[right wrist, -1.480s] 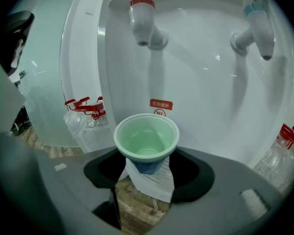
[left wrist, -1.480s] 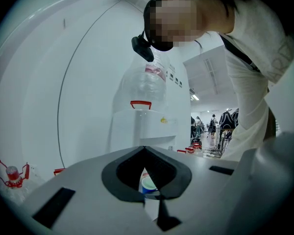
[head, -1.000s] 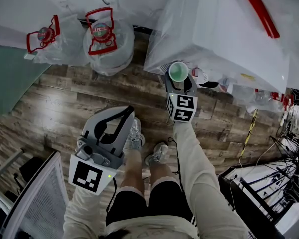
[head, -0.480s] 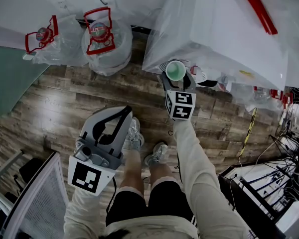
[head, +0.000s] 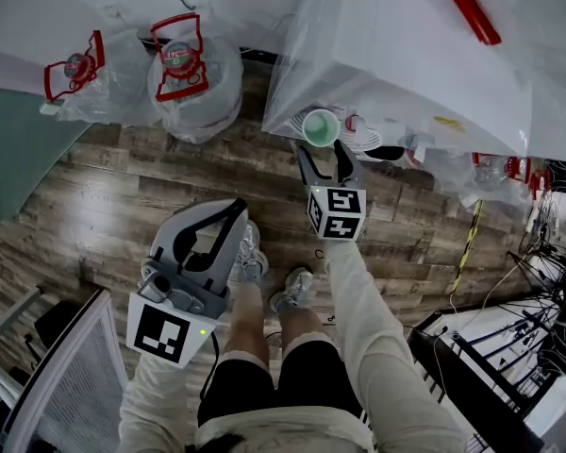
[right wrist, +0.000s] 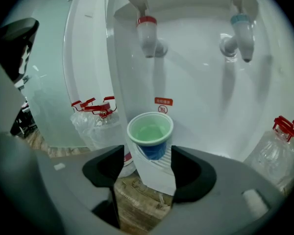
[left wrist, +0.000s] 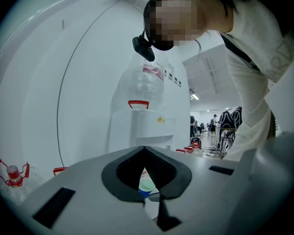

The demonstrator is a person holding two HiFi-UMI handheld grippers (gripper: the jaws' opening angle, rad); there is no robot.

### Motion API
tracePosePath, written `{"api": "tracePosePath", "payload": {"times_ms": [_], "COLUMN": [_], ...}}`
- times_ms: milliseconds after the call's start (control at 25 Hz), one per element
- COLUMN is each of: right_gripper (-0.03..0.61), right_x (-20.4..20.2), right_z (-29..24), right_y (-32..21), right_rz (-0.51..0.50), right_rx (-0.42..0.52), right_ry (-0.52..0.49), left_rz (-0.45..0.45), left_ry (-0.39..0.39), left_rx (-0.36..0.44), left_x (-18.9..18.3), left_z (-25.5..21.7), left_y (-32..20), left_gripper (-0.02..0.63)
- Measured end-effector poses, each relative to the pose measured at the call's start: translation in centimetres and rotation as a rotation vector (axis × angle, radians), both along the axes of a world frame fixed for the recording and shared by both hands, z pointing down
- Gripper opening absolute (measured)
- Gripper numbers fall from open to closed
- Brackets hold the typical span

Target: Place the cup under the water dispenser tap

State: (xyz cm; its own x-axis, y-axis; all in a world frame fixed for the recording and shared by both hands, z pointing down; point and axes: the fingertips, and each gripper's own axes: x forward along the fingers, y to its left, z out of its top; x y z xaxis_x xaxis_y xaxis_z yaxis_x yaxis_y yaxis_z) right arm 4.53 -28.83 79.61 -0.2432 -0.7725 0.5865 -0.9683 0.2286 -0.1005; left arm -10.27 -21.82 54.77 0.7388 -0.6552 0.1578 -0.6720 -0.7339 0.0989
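The cup (right wrist: 150, 133), white-rimmed with a green inside and a blue body, stands upright on the white ribbed drip tray (right wrist: 159, 175) of the water dispenser (right wrist: 196, 82). It is below the red tap (right wrist: 147, 32), and the blue tap (right wrist: 239, 29) is off to the right.

The right gripper (head: 322, 151) points at the cup from the near side with its jaws spread wide. The dark pads (right wrist: 191, 173) sit just short of the cup on either side and do not touch it, so the cup rests on its own.

The left gripper (head: 236, 208) hangs well back over the wooden floor (head: 113, 173), near the person's shoes (head: 253, 258). Its jaws are closed tip to tip with nothing between them, and the far cup shows only through the gap behind the tips.

Two plastic-wrapped water bottles (head: 191, 74) with red handles stand on the floor to the dispenser's left.
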Motion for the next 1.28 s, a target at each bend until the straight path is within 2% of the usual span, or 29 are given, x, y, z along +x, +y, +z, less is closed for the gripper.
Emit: {"api": "tracePosePath", "payload": {"times_ms": [120,320,720,1280], "right_gripper": [0.222,0.009,0.008,0.009], "right_x": [0.6,2.3,5.0,6.8], "right_z": [-1.6,-5.0,-12.8,-25.3], "right_y": [1.4,2.6,5.8,11.2], "right_rz": [0.010,0.033,0.038,0.004], "right_rx": [0.030,0.104,0.217,0.323], "right_ry": [-0.013,0.019,-0.007,-0.035], "left_rz": [0.012,0.030,0.015,-0.040], "left_ry": [0.001,0.016,0.030,0.018], "left_rx": [0.010,0.021,0.028,0.062], "left_x": [0.9,2.6,5.1,6.7], "left_z": [-0.5,-1.6,-4.4,-11.8], "left_y": [0.4,1.1,2.6,5.1], "left_gripper": [0.006,0.006,0.006,0.006]}}
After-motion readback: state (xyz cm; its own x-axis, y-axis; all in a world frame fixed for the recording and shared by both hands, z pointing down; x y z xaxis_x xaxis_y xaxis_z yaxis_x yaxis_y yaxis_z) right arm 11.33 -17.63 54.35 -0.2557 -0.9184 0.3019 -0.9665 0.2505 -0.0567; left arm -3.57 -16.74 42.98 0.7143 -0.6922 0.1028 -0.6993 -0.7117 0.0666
